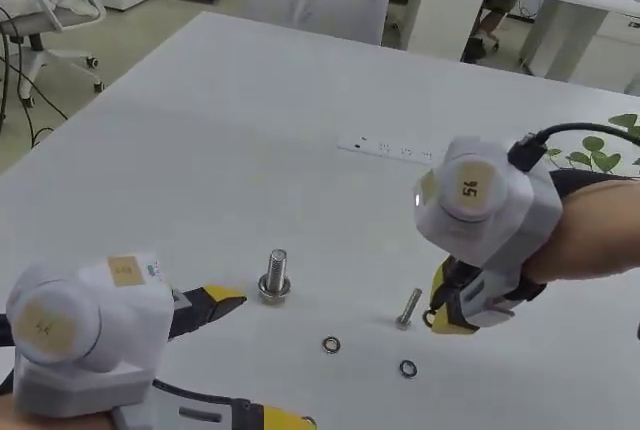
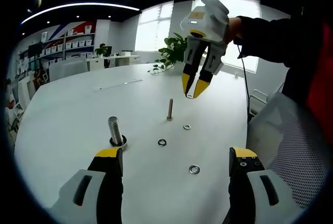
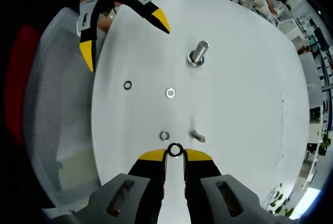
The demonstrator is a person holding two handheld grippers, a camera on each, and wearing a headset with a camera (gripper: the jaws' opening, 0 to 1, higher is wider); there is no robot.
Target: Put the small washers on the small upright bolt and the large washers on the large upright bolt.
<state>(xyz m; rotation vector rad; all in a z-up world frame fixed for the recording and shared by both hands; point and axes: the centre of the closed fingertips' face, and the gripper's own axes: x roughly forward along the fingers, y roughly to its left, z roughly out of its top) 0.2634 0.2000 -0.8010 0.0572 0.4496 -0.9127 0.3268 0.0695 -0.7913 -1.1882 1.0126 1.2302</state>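
Note:
The large upright bolt (image 1: 274,277) (image 2: 116,129) (image 3: 198,53) stands on the white table, with the thin small bolt (image 1: 408,308) (image 2: 170,109) (image 3: 196,136) to its right. My right gripper (image 1: 437,318) (image 3: 175,153) is shut on a small dark washer (image 3: 175,150) (image 2: 190,96) and hovers just above and beside the small bolt. Three loose washers (image 2: 162,142) (image 2: 187,127) (image 2: 194,169) lie on the table in front of the bolts. My left gripper (image 1: 260,358) (image 2: 176,156) stands open and holds nothing, low over the table near the large bolt.
The white table (image 1: 250,150) stretches far ahead with a flat power strip (image 1: 395,149) on it. A potted plant (image 1: 600,150) stands at the right edge. A mesh chair (image 2: 291,146) sits at the near side, and office chairs and desks lie beyond.

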